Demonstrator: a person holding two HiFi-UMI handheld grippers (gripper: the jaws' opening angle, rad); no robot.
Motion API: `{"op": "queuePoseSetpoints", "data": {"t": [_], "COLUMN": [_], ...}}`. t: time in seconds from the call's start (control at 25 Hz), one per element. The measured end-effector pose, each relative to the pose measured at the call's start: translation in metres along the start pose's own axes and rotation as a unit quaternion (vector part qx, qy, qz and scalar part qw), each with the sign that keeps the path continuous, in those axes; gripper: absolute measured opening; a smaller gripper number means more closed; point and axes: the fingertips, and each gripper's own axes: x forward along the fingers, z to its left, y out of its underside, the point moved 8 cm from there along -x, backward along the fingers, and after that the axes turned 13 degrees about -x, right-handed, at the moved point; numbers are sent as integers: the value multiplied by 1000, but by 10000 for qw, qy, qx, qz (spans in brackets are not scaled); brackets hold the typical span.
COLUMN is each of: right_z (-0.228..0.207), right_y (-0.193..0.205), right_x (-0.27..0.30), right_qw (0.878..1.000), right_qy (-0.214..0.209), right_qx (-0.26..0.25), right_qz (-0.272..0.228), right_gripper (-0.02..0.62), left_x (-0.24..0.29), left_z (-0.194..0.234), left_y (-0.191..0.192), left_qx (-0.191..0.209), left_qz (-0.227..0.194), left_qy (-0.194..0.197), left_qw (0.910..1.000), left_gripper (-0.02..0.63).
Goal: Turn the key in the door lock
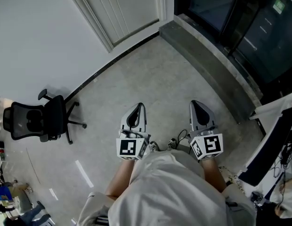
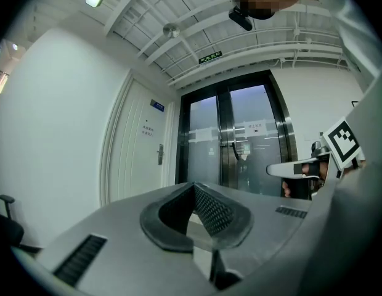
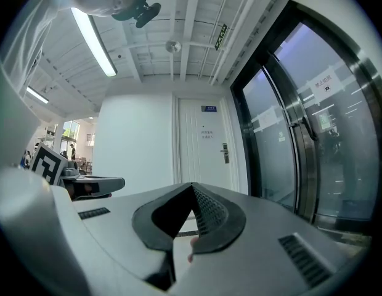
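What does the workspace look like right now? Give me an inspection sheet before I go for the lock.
Surface: bare concrete floor; no table.
Job's things: white door appears shut; lock plate with handle on its right side; key too small to tell.
Clutter: black office chair by the left wall.
Grippers: left gripper and right gripper both shut, empty, held level, apart from the door.
Cables: loose cable on the floor near the person's feet.
Surroundings: glass double doors right of the white door; ceiling strip light on.
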Motion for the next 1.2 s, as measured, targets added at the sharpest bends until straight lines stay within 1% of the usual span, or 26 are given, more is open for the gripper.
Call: {"op": "queuePoseSetpoints", "data": {"t": [0.16,0.32,0.48,0.6,0.84,1.0,1.2], "right_z": [-19,-37,-55,-65,-73,-78,-90], "right_y": [7,15,24,27,37,40,35], "right_x": [-4,-8,-7,0,41,88,154], "right_qw": [9999,9999,9999,9993,9990,9985,9987], "right_qy": [-101,-155,14,163,202,235,215], "right_qx": [20,-42,130,297,249,248,189], "right_qz": [-20,-59,25,130,321,419,430], "right_gripper": [-3,-3,-3,-3,-3,-3,-3], "left_x": [8,16,30,44,86,125,181], "left_z": [-14,-28,-36,-33,-5,24,57], "left_y": [3,10,18,16,10,11,3], "left_qx": [136,17,-10,-10,-106,-160,-198], "left_qz": [-39,-115,-45,-16,-97,-40,-8], "left_qy": [-111,-289,-341,-318,-306,-242,-150], "left_qw": [9998,9995,9994,9995,9994,9996,9997], "left_gripper": [9,9,9,9,9,9,9]}}
